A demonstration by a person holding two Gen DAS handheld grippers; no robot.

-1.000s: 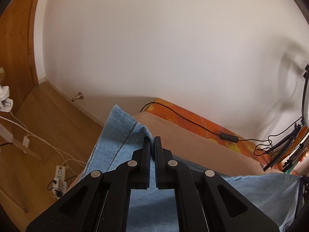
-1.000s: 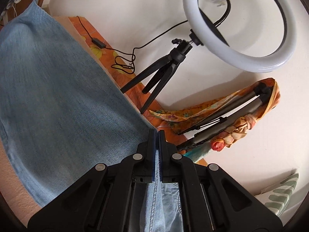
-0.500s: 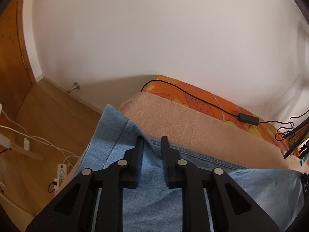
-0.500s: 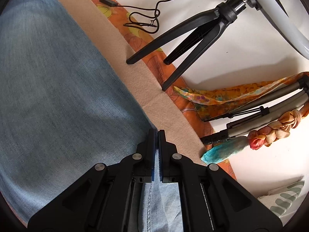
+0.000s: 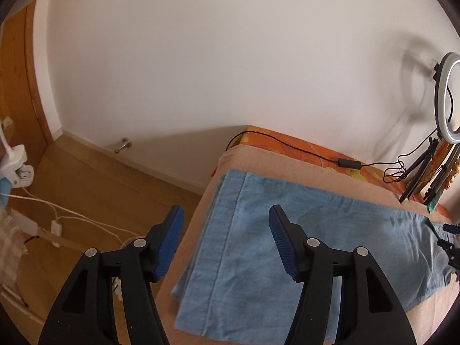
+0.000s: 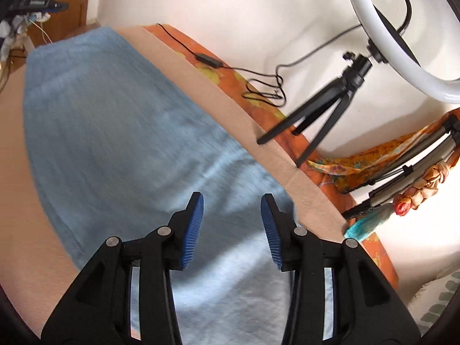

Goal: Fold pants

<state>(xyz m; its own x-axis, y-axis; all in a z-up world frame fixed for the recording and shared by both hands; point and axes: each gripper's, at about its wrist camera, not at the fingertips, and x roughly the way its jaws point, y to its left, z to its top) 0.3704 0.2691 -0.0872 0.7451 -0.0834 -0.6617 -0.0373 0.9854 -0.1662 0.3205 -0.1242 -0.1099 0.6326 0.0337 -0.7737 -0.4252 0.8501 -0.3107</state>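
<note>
With the pants [image 5: 302, 230] lying flat in a folded band on the beige blanket [image 5: 287, 166], both the left gripper [image 5: 224, 230] and right gripper [image 6: 232, 218] hang wide and empty, so a fold looks just laid; next, regrip the hem end at 9 o'clock.

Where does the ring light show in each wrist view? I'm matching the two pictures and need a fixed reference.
Left wrist: the ring light stands small at the far right edge, against the wall.
Right wrist: it fills the upper right corner, large, on its black tripod.
Shared landmark: the black cable with its inline box lying on the orange cloth.
</note>
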